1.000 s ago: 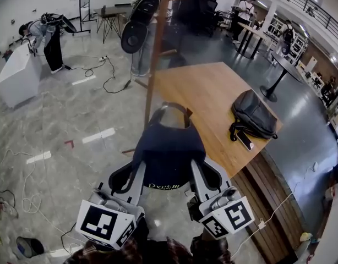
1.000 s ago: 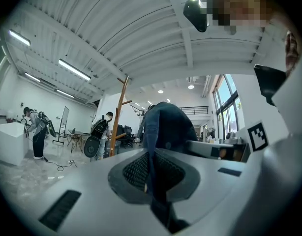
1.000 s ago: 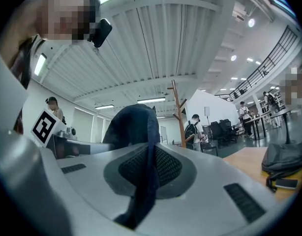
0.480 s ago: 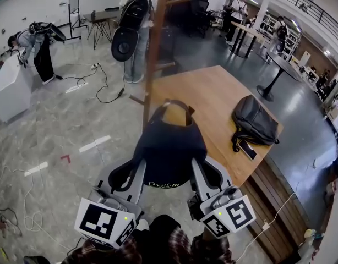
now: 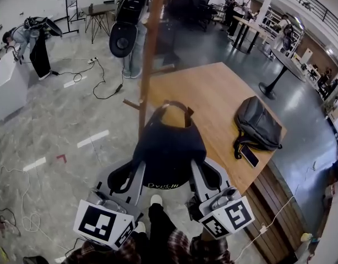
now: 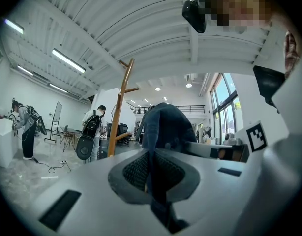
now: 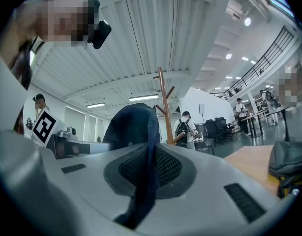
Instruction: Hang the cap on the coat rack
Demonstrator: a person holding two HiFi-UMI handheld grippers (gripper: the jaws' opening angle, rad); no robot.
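Open hall with a grey marbled floor (image 5: 53, 125) and a white ribbed ceiling (image 6: 141, 23)

Strip lights (image 6: 68, 61) run overhead and tall windows (image 6: 224, 100) brighten one side. A wooden desk (image 5: 205, 92) carries a black backpack (image 5: 257, 122). Cables (image 5: 100, 76) trail across the floor near a white cabinet (image 5: 6, 87). Dark round tables (image 5: 279, 65) stand below a railed balcony (image 5: 323, 4), and a person wearing a backpack (image 6: 94, 127) stands further back.

My cap (image 5: 169, 147) of matt navy cloth, my left claw (image 6: 153, 154) and right claw (image 7: 150, 156) in smooth matt grey plastic, ribbed black pads (image 6: 134, 170), coat rack (image 5: 150, 54) of smooth brown wood, counter (image 5: 213, 98) of satin pale wood, floor (image 5: 59, 120) of glossy marbled stone
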